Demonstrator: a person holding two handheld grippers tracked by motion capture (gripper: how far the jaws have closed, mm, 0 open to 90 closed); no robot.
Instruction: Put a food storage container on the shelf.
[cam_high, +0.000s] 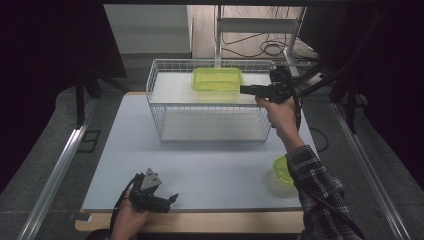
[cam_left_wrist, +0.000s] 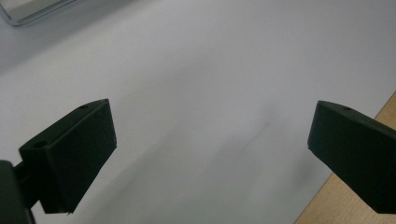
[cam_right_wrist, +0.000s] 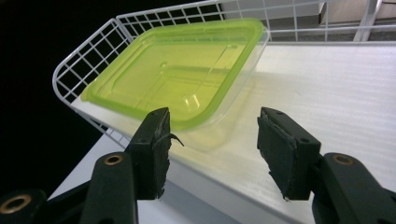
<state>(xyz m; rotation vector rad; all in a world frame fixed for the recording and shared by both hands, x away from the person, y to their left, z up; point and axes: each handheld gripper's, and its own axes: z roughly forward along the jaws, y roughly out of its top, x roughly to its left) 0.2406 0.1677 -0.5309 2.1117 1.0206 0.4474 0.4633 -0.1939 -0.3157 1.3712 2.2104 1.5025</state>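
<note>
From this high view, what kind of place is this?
Likely a lab recording setup, not a home: a bare white table ringed by black curtains, loose cables on the floor behind, and a handheld right gripper at a wire rack.

Dark room, grey floor (cam_high: 45, 165), cables (cam_high: 265, 47) behind.
</note>
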